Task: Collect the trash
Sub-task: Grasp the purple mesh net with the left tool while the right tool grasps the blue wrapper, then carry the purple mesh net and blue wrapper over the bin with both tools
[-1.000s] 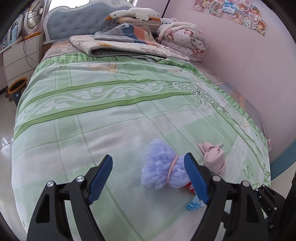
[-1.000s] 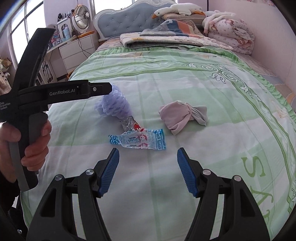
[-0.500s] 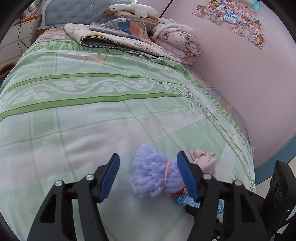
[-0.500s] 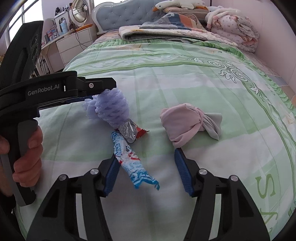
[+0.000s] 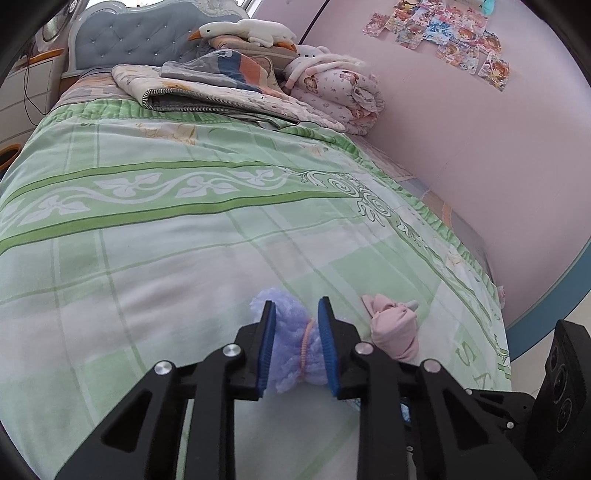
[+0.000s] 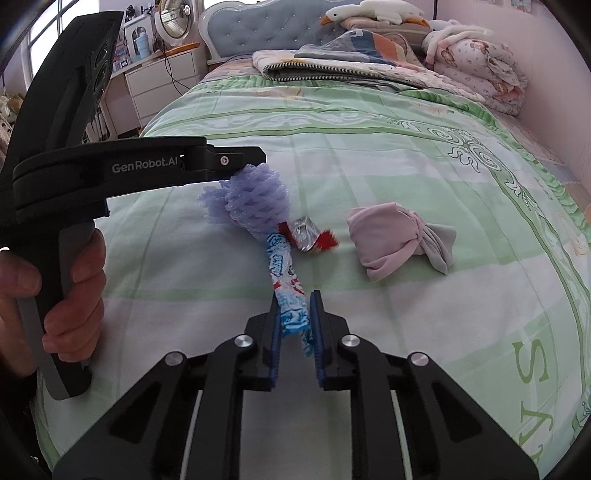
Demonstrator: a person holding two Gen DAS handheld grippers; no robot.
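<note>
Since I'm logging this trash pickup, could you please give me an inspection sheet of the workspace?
Surface: green patterned bedspread, smooth near the items.
Job's things: purple foam net; blue-and-white wrapper; crumpled silver-and-red wrapper on the bed beside the net.
Clutter: pink balled sock apart from the wrappers; folded blankets, a plush goose on top.
Grippers: left gripper, jaws closing with the foam net between them; right gripper shut on the blue-and-white wrapper.
Cables: black cord hanging over the dresser.
Surroundings: blue tufted headboard, round heater, pink wall with stickers.
</note>
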